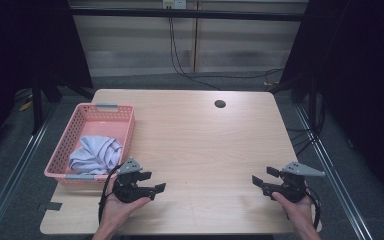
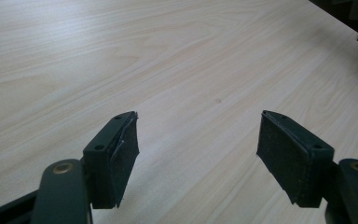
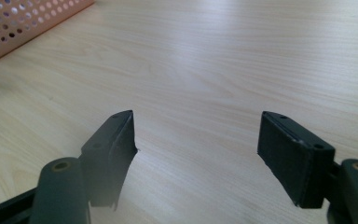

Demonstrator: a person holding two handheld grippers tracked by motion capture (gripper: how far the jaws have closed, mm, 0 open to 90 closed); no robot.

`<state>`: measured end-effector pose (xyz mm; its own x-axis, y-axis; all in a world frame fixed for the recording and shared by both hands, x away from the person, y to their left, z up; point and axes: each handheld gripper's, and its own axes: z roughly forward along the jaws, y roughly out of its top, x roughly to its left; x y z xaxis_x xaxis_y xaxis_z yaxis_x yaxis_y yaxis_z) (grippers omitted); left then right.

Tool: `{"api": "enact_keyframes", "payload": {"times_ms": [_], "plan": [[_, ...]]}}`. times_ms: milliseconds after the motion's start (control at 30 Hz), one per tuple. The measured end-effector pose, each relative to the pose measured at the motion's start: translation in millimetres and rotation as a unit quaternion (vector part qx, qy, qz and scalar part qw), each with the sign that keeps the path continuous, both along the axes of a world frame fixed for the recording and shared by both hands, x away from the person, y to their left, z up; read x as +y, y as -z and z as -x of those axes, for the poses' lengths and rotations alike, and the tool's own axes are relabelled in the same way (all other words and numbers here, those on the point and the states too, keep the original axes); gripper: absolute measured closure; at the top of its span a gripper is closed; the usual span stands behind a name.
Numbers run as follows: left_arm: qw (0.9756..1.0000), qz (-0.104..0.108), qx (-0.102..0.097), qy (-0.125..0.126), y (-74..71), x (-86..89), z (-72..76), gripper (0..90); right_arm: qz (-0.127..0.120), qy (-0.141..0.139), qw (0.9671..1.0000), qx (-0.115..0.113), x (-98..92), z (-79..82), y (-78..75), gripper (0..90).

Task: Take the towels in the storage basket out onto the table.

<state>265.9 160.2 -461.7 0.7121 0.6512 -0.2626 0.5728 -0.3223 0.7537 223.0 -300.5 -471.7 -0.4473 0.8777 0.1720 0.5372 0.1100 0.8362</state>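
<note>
Wooden tabletop [image 1: 195, 145] carries a pink basket [image 1: 75, 131] at its left edge, a white cloth [image 1: 96, 154] inside. Left hand-held gripper [image 1: 152, 182], nearer, and right hand-held gripper [image 1: 264, 179] both gape empty.

1. A light wooden table [image 1: 205, 145] is seen, with a round dark hole [image 1: 220, 104] near its far edge.
2. Black cables [image 1: 180, 60] are hung down the pale wall panel and trailed across the grey floor [image 1: 190, 81] behind the table.
</note>
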Motion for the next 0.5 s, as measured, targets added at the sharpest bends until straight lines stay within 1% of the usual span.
{"api": "enact_keyframes", "payload": {"times_ms": [33,67,100,133,167,233,267,300,333,367,400,433,467,500], "plan": [[1.0,-0.002,-0.001,0.003,0.0,0.6,-0.1,28.7,0.0,0.0,1.0,0.0,0.0,0.0,0.0,26.8],[1.0,-0.003,-0.001,0.001,0.2,0.8,0.1,27.8,0.002,-0.001,1.0,0.003,0.0,-2.5,1.0,24.4],[1.0,0.0,0.001,0.002,0.8,1.2,0.0,27.8,0.002,-0.001,1.0,0.003,0.0,-2.5,1.0,24.4],[1.0,-0.005,0.003,0.001,1.3,2.0,-0.3,27.5,0.002,-0.002,1.0,0.008,-0.4,-4.3,1.5,24.1],[0.9999,-0.007,0.007,-0.005,2.1,3.0,-0.4,28.5,0.002,-0.003,0.9999,0.012,-0.5,-5.5,1.9,24.1],[0.9998,-0.002,0.015,-0.012,2.4,5.9,0.0,29.5,0.002,-0.012,0.9998,0.018,0.3,-7.4,2.4,24.5],[0.9999,-0.006,0.011,-0.011,1.0,6.9,1.4,29.5,0.001,-0.015,0.9997,0.018,2.4,-7.3,2.6,24.6],[0.9999,-0.001,0.011,-0.007,-0.7,7.2,3.5,29.5,0.001,-0.015,0.9997,0.018,2.4,-7.3,2.6,24.6],[0.9999,0.003,0.01,0.004,-2.7,7.7,5.1,29.9,0.0,-0.017,0.9997,0.018,3.7,-7.0,2.7,24.8],[1.0,0.006,0.005,0.003,-4.5,6.7,7.5,30.6,0.001,-0.02,0.9996,0.019,4.9,-6.2,2.1,24.8],[1.0,0.001,-0.001,0.002,-6.3,6.5,8.9,30.1,0.004,-0.027,0.9995,0.014,6.8,-5.2,0.4,24.8],[1.0,-0.003,-0.002,-0.003,-7.9,6.6,9.8,30.1,0.004,-0.027,0.9995,0.014,6.8,-5.2,0.4,24.8],[1.0,-0.002,-0.002,-0.006,-10.3,6.8,10.5,29.0,0.009,-0.028,0.9995,0.012,7.7,-4.2,-0.4,24.7],[1.0,0.001,-0.006,-0.003,-13.5,7.8,11.4,28.4,0.014,-0.029,0.9994,0.009,8.6,-3.8,-0.7,24.5]]}}
